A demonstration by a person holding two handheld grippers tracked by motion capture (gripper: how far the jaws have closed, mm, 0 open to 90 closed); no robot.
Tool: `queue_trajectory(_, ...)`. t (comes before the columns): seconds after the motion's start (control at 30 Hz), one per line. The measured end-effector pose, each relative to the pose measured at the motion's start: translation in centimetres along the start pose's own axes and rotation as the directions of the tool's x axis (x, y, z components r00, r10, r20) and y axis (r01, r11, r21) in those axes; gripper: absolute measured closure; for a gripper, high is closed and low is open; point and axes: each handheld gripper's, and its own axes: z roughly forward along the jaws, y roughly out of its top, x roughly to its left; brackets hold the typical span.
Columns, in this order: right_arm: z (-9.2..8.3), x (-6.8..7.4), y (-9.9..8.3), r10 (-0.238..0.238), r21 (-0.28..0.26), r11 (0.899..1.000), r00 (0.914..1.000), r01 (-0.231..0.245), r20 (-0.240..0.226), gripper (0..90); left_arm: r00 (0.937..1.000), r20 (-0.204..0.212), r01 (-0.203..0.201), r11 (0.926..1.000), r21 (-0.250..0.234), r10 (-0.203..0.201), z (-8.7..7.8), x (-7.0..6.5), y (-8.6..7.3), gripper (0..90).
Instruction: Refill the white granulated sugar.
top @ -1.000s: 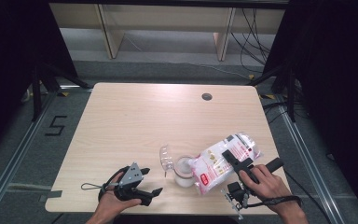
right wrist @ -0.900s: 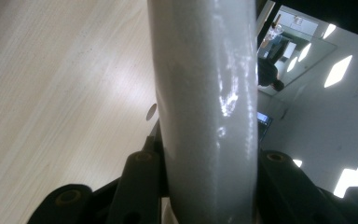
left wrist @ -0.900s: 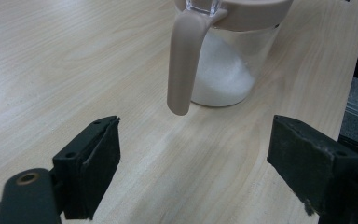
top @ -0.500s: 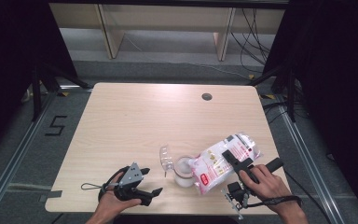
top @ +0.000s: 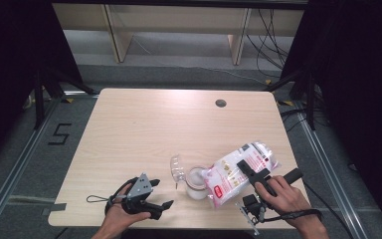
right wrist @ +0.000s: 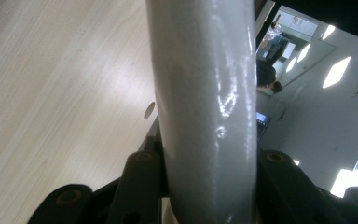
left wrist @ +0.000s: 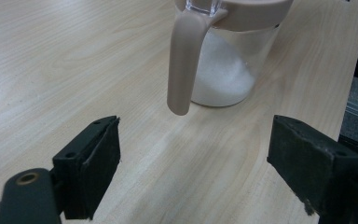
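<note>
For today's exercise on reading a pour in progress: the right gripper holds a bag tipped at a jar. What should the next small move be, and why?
Probably tip the bag slightly further. The right gripper clamps it, mouth at the open jar, which looks only partly filled with white grains. The left gripper rests open nearby, clear of the jar.

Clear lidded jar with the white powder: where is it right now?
High view: the clear glass jar stands near the table's front edge, lid flipped open, between the left tongs and the tilted white plastic bag held over it by the right tongs.
</note>
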Motion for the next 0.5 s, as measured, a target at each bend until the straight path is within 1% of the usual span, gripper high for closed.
queue_trajectory(0.07, 0.00, -0.05, 0.02, -0.011, -0.003, 1.000, 0.9999, 0.011, 0.005, 71.0, 1.0000, 0.002, -0.002, 1.0000, 0.004, 0.002, -0.01, 0.03, 0.01, 16.5)
queue_trajectory(0.17, -0.05, -0.05, 0.09, -0.008, -0.003, 1.000, 0.9999, 0.008, 0.012, 71.0, 0.9999, 0.000, -0.012, 0.9998, 0.015, 0.012, -0.09, 0.14, 0.03, 16.5)
queue_trajectory(0.2, -0.06, 0.03, 0.14, 0.006, -0.005, 1.000, 0.9999, -0.006, 0.012, 71.0, 0.9999, -0.005, -0.011, 0.9999, 0.010, 0.011, -0.07, 0.10, 0.01, 16.5)
queue_trajectory(0.27, -0.19, 0.15, 0.18, 0.026, 0.013, 1.000, 0.9997, -0.026, 0.003, 71.0, 0.9999, 0.001, -0.012, 0.9998, 0.017, 0.012, -0.09, 0.14, 0.04, 16.5)
queue_trajectory(0.5, -0.17, 0.14, 0.19, 0.022, 0.015, 1.000, 0.9998, -0.022, 0.002, 71.1, 1.0000, -0.001, -0.007, 0.9999, 0.007, 0.007, -0.03, 0.06, 0.00, 16.5)
